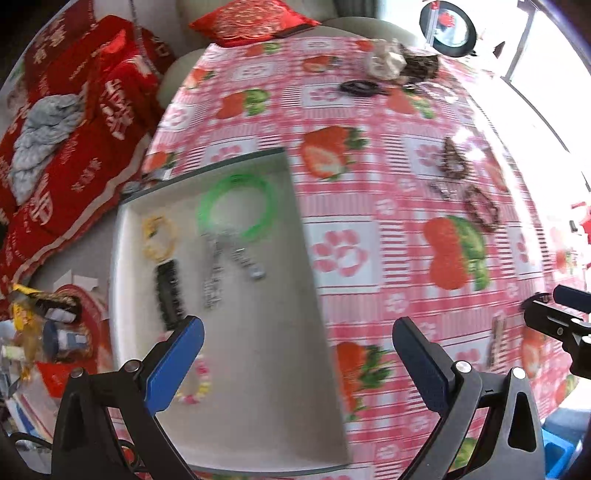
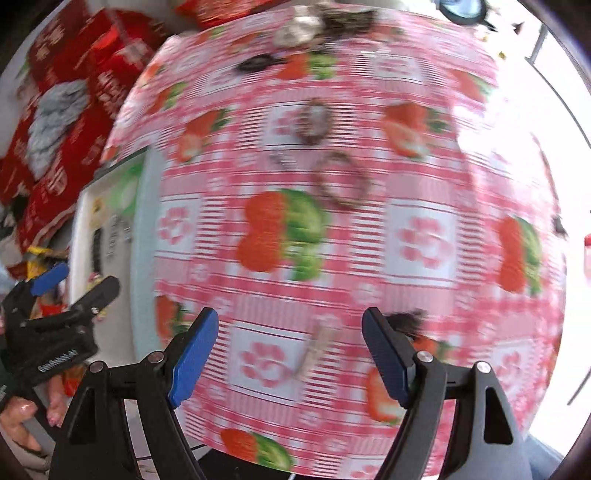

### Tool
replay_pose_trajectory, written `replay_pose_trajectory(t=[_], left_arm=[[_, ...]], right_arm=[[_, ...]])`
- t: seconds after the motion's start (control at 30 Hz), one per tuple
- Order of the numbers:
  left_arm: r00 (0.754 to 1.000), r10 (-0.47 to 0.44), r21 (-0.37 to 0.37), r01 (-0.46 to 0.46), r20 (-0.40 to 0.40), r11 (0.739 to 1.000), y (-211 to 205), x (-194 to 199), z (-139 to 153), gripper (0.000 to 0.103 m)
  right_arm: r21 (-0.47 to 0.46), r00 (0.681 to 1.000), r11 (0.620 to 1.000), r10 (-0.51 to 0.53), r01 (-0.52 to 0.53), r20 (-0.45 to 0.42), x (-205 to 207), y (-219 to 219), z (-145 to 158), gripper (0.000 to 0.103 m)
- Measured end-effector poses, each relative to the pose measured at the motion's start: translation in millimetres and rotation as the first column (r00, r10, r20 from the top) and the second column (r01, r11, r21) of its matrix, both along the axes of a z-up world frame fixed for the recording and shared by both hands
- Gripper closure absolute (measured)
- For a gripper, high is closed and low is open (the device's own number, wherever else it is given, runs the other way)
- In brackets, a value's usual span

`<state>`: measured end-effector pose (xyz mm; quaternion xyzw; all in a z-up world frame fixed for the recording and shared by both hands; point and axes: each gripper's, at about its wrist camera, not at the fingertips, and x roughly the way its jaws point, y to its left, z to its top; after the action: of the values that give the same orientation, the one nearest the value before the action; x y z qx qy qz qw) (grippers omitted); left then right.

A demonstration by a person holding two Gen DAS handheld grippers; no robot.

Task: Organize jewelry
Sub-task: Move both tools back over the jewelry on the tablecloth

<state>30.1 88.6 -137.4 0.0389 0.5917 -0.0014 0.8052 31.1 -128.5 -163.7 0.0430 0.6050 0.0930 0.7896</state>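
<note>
A lived-in home room: a round table under a pink checked tablecloth printed with strawberries and paw prints (image 1: 369,122). Beyond its far edge lies a red embroidered cushion (image 1: 251,20) on a beige sofa; left of the table are red printed quilts (image 1: 92,122) and a crumpled grey cloth (image 1: 44,133).

Glossy strawberry-print tablecloth (image 1: 369,258), matt grey tray (image 1: 258,369), translucent green plastic bangle (image 1: 236,206).

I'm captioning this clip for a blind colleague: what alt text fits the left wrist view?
The open left gripper hovers over a grey tray holding a green bangle, yellow bracelet, black clip and silver chain. More jewelry lies on the strawberry tablecloth to the right.
</note>
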Motion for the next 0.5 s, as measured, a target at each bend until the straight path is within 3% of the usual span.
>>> replay_pose_trajectory(t=[0.27,0.5], left_arm=[[0.995,-0.102,-0.052,0.101,-0.011,0.993,-50.9,6.7,1.1,0.0],[0.983,-0.18,-0.058,0.177,-0.044,0.982,-87.0,-3.8,-7.0,0.0]], right_arm=[[-0.038,0.988,0.989,-0.148,0.146,-0.048,-12.2,-66.0,-18.4,0.021],[-0.007,0.984,0.986,-0.168,0.168,-0.059,-10.1,-81.0,-29.3,0.021]])
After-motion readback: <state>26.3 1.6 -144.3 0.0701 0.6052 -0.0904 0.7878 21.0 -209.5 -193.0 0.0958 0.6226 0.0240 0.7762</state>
